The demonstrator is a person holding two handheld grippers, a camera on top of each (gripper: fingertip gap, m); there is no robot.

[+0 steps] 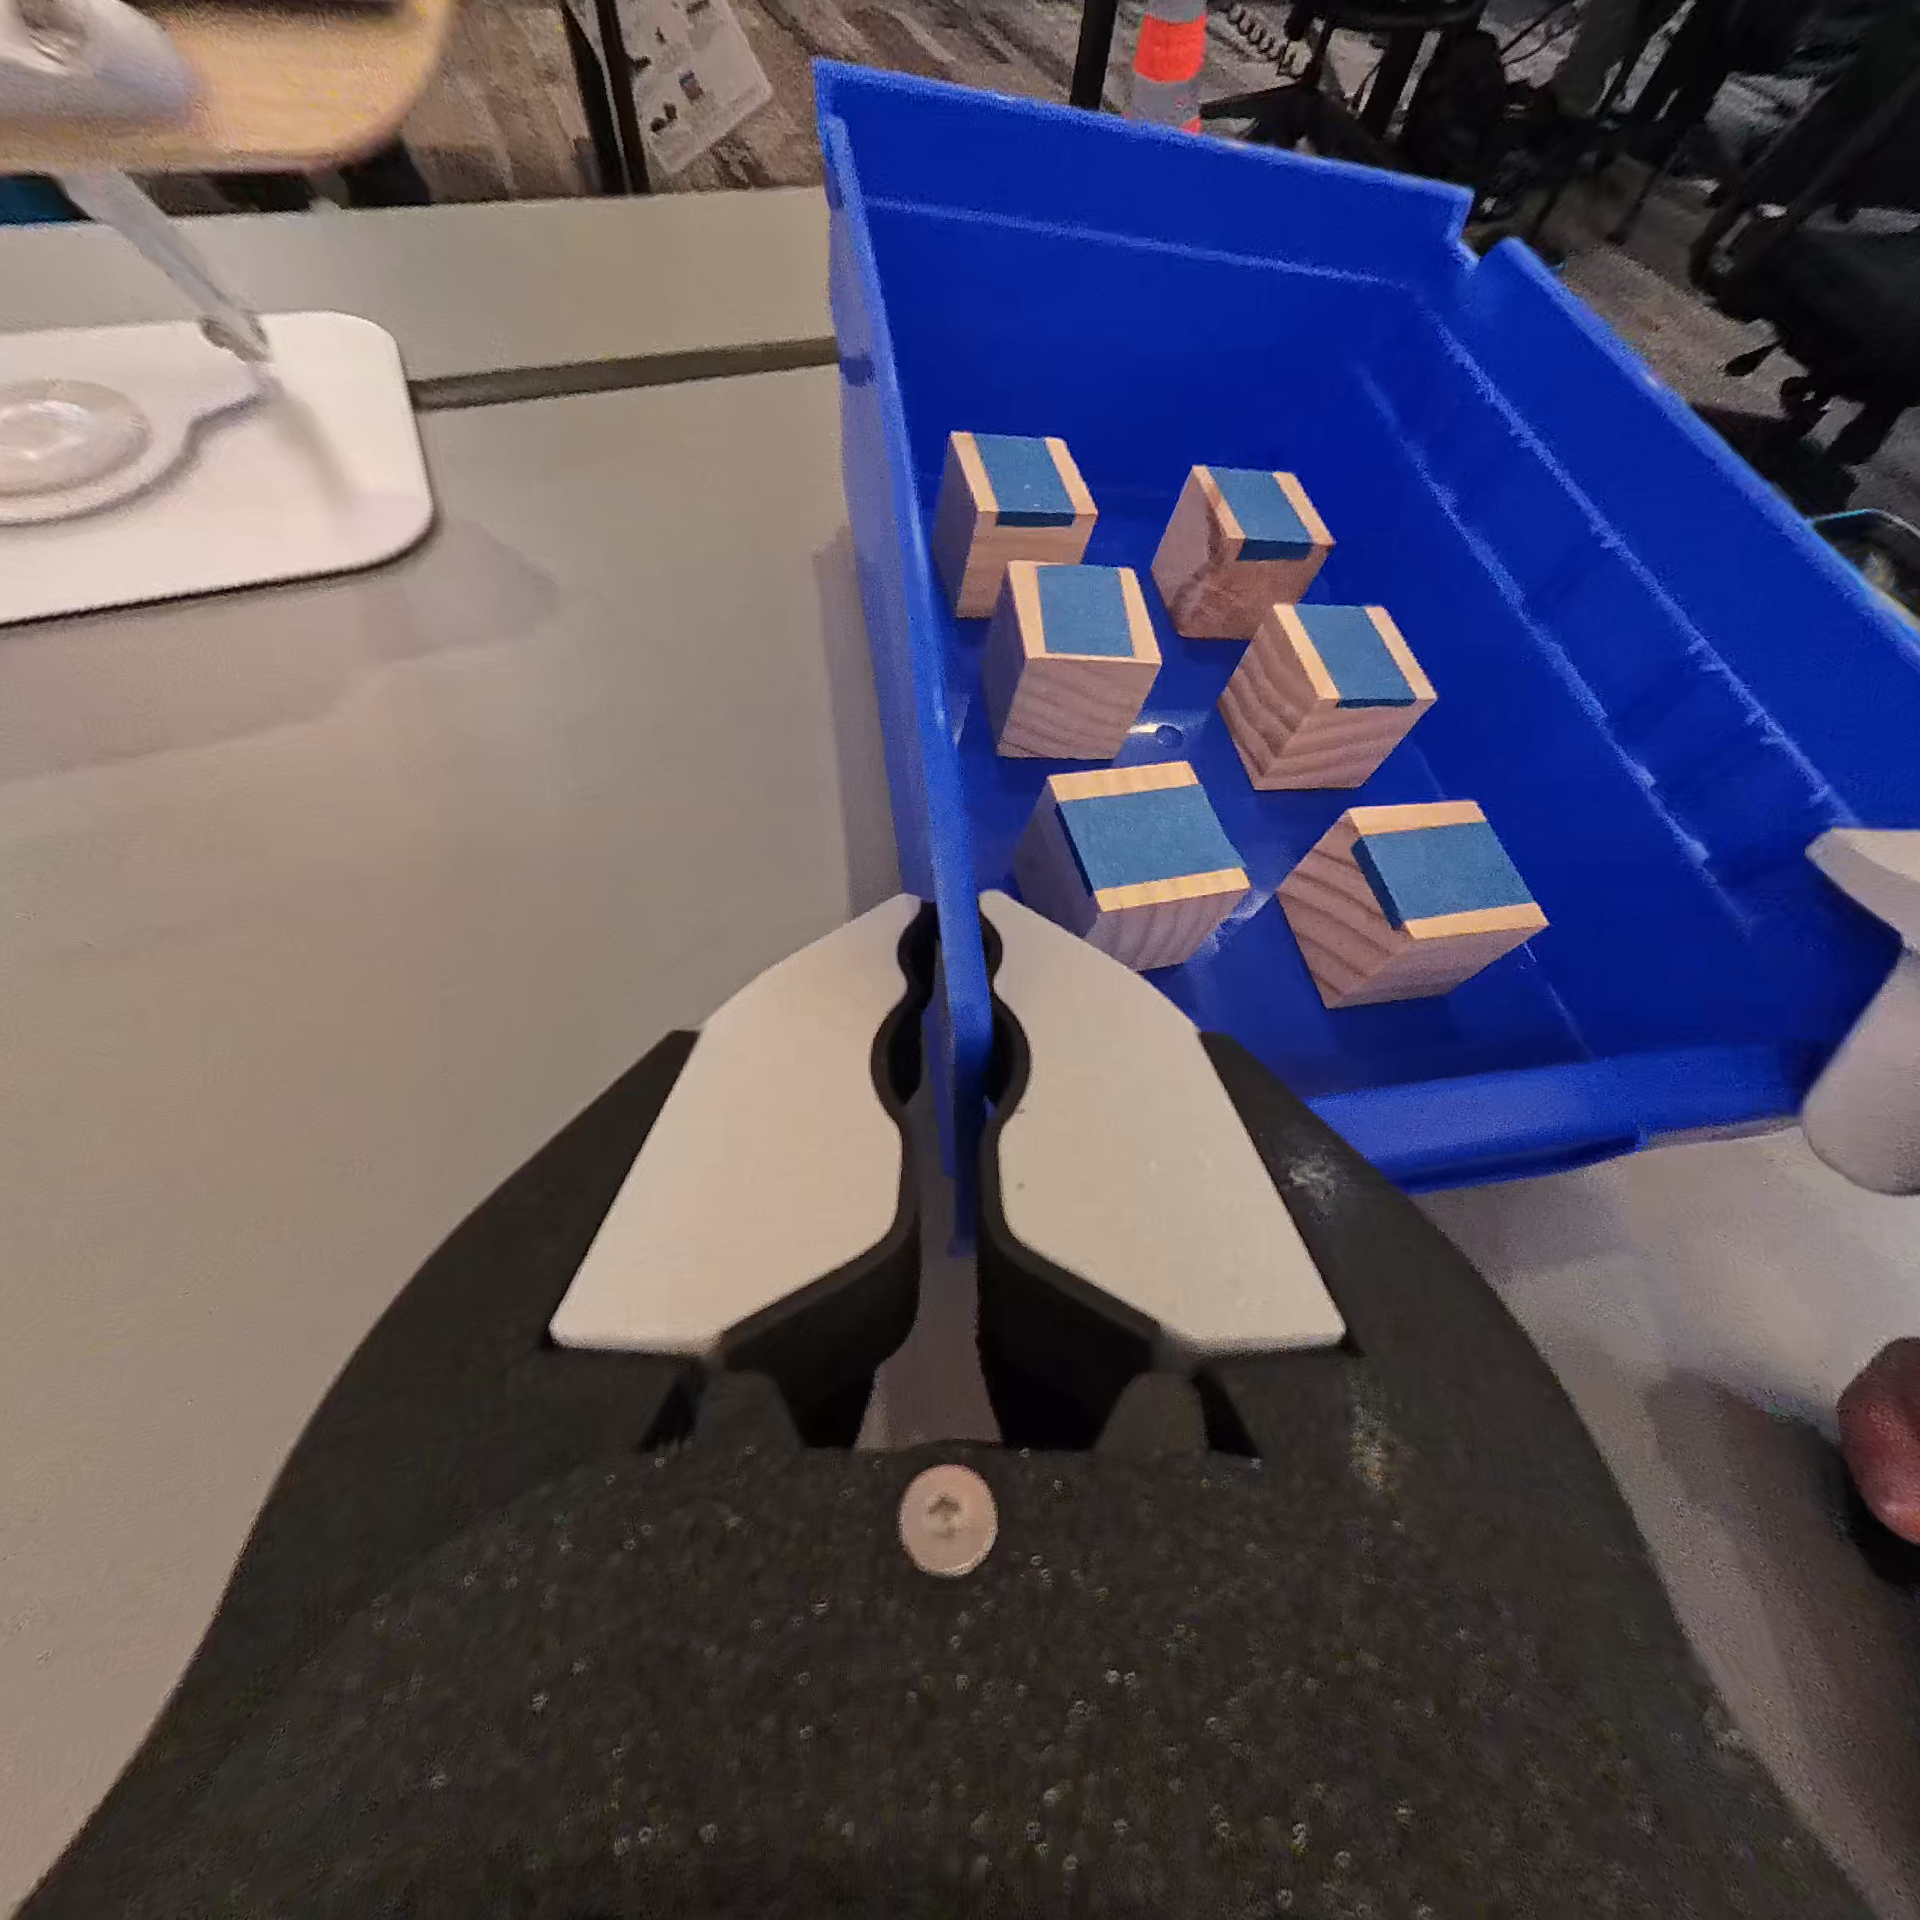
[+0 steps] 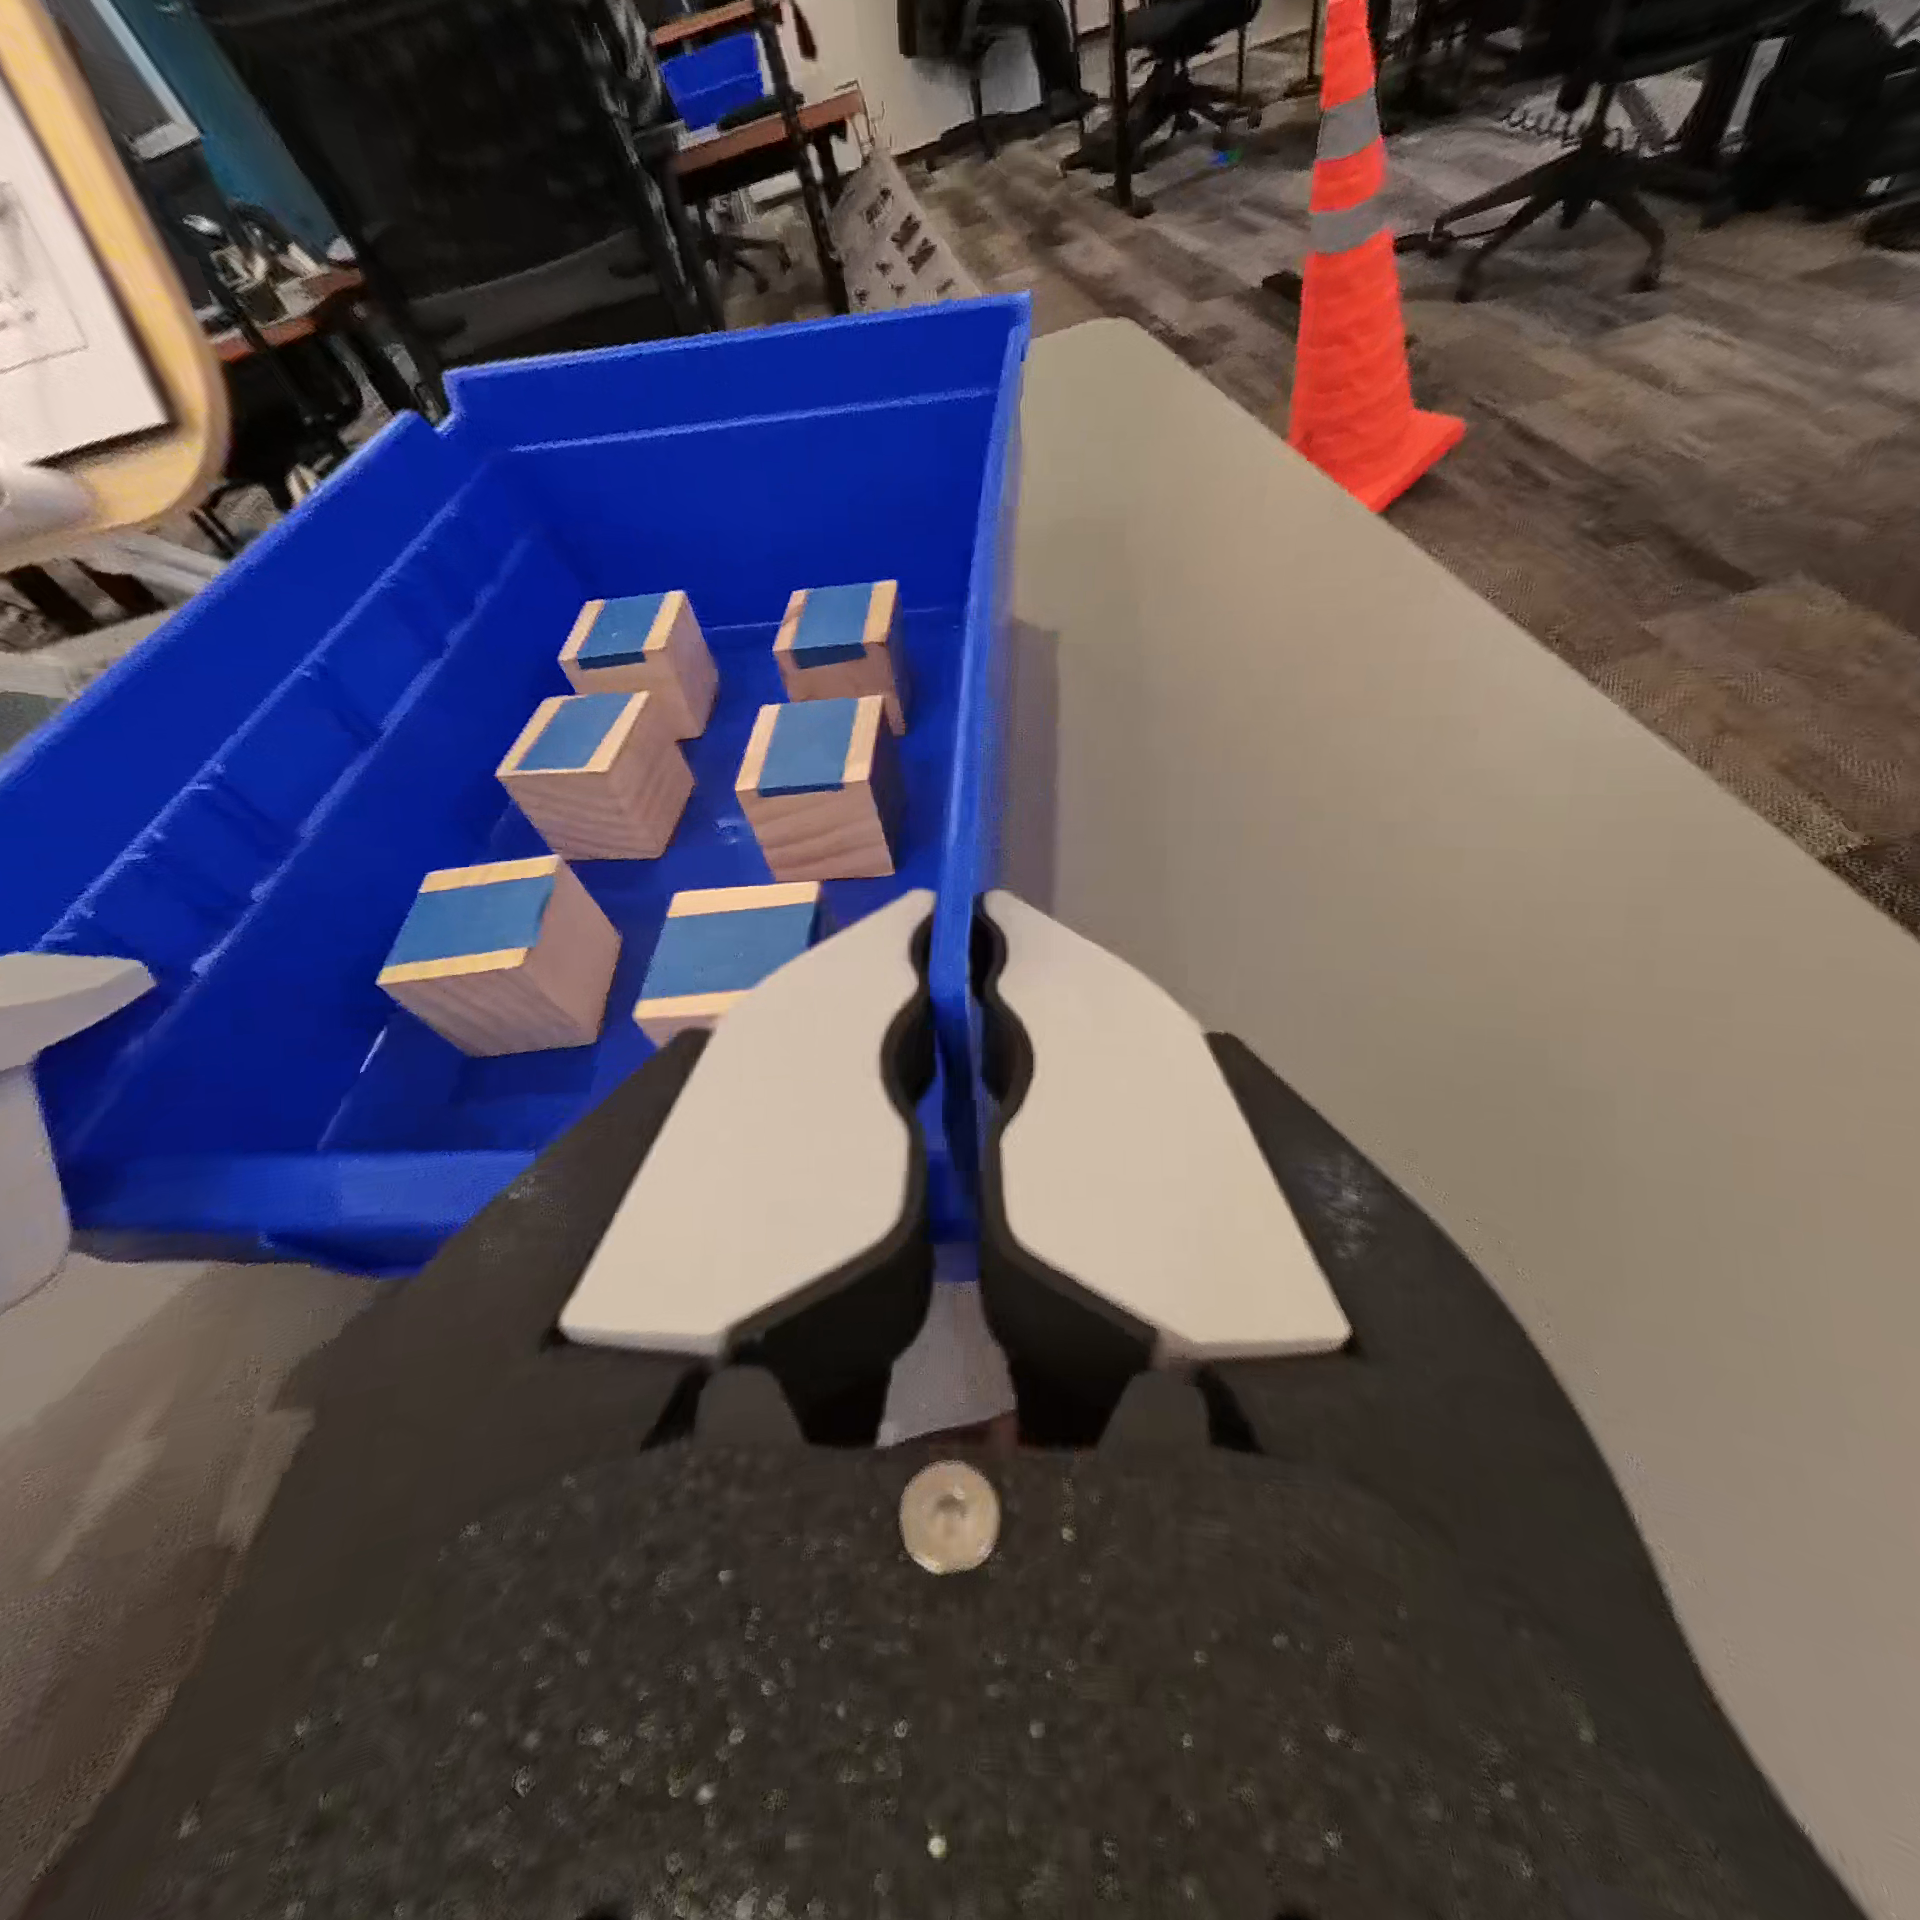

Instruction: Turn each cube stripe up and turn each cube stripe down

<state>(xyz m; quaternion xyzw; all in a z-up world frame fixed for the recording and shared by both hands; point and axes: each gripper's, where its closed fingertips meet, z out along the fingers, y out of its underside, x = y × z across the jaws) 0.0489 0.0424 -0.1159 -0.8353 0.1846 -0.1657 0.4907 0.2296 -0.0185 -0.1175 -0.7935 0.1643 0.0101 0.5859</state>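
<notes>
A blue plastic bin [image 1: 1195, 301] stands on the grey table [image 1: 416, 935] and holds several wooden cubes [image 1: 1143, 868], each with a blue stripe facing up. My left gripper [image 1: 951, 909] is shut on the bin's left side wall, with one finger inside and one outside. My right gripper [image 2: 956, 904] is shut on the bin's right side wall [image 2: 982, 623] in the same way. The cubes [image 2: 499, 951] also show in the right wrist view. The other gripper's fingers [image 1: 1870, 1039] show at the right edge of the left view.
A white stand base [image 1: 208, 468] sits on the table at the left. An orange traffic cone [image 2: 1351, 270] stands on the floor beyond the table's right edge. Office chairs and desks stand farther back.
</notes>
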